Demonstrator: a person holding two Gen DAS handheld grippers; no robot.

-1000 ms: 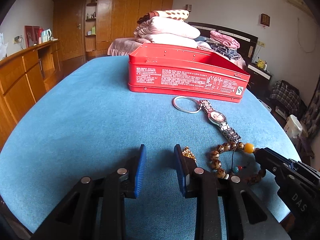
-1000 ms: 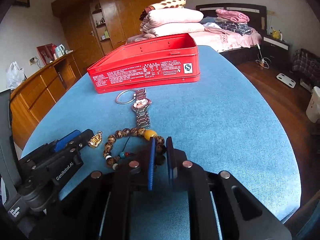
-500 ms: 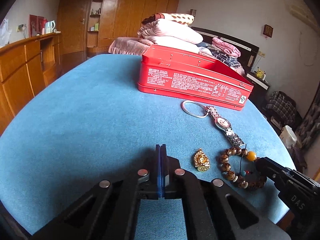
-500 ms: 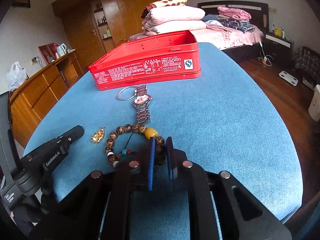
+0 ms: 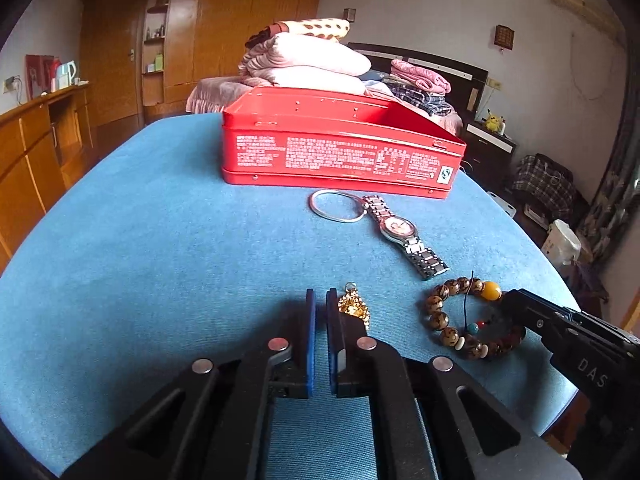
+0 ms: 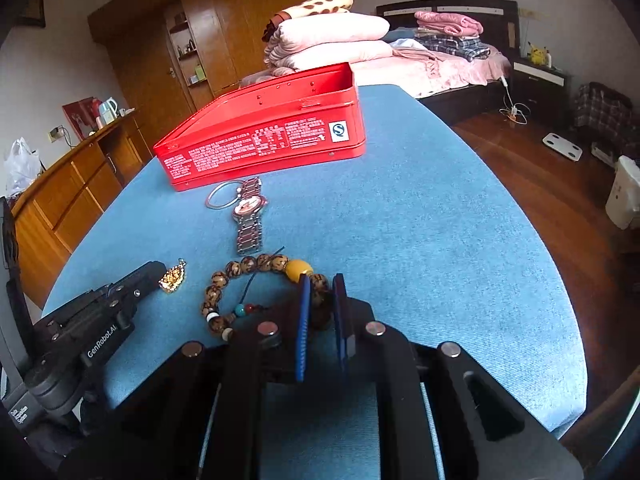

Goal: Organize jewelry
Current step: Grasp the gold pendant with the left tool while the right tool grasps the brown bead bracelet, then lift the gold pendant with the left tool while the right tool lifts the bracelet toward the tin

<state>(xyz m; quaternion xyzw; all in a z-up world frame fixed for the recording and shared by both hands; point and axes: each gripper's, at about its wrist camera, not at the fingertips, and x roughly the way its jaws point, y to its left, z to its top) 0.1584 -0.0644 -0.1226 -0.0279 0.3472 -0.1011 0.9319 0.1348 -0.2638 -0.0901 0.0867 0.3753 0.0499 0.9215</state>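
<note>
On the blue tablecloth (image 5: 160, 260) lie a gold pendant (image 5: 354, 308), a brown bead bracelet (image 5: 440, 320) with a yellow bead, a steel watch (image 5: 398, 228) and a silver ring (image 5: 340, 220). An open red tin (image 5: 340, 156) stands behind them. My left gripper (image 5: 320, 294) sits just left of the pendant; its jaws are opening by a narrow slit with nothing between them. My right gripper (image 6: 322, 278) is shut on the bracelet (image 6: 218, 280) at its near right side. From the right wrist, the pendant (image 6: 174, 276) lies at the left gripper's tip (image 6: 156, 270).
The watch (image 6: 250, 208) and ring (image 6: 212, 204) lie in a line toward the tin (image 6: 264, 144). The table's rounded edge drops to a wooden floor (image 6: 560, 200) on the right. Wooden cabinets (image 5: 40, 152) stand left, and a bed with folded blankets (image 5: 308, 64) is behind.
The left jaws closed on nothing while swinging left of the pendant, then parted slightly and came back beside it. The right gripper stayed on the bracelet.
</note>
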